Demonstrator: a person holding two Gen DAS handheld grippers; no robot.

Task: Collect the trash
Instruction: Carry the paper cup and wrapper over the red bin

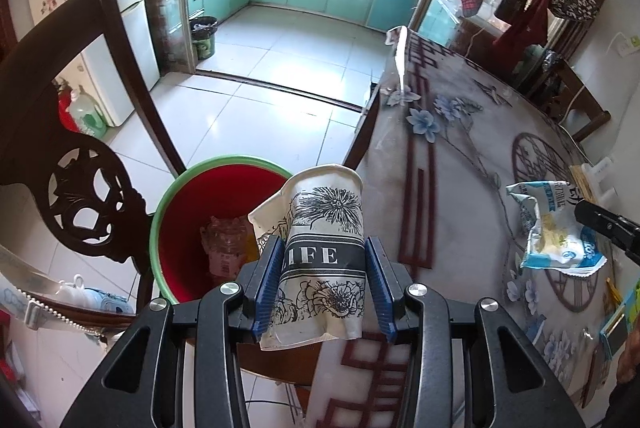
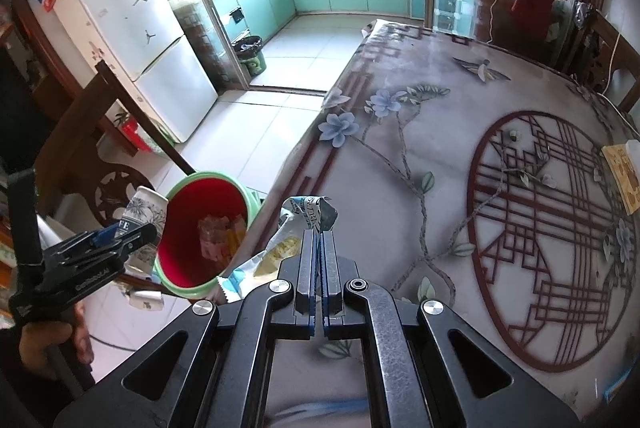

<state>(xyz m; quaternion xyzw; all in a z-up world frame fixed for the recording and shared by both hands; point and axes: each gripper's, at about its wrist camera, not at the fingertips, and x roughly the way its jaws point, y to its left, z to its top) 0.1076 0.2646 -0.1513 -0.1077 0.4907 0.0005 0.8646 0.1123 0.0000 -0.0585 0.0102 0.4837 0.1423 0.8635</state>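
while left gripper pinches cup — right gripper clamps wrapper.

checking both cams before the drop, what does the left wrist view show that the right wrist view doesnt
Only the left wrist view shows the "LIFE" paper cup front-on between the left claw's pads.

Only the right wrist view shows the hand carrying the left claw.

Both show the red bin, the floral table and the snack wrapper pinched in the right claw.

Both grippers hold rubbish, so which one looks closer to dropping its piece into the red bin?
Probably the left gripper: its crushed paper cup hangs beside the red bin. The right gripper holds its snack wrapper over the table.
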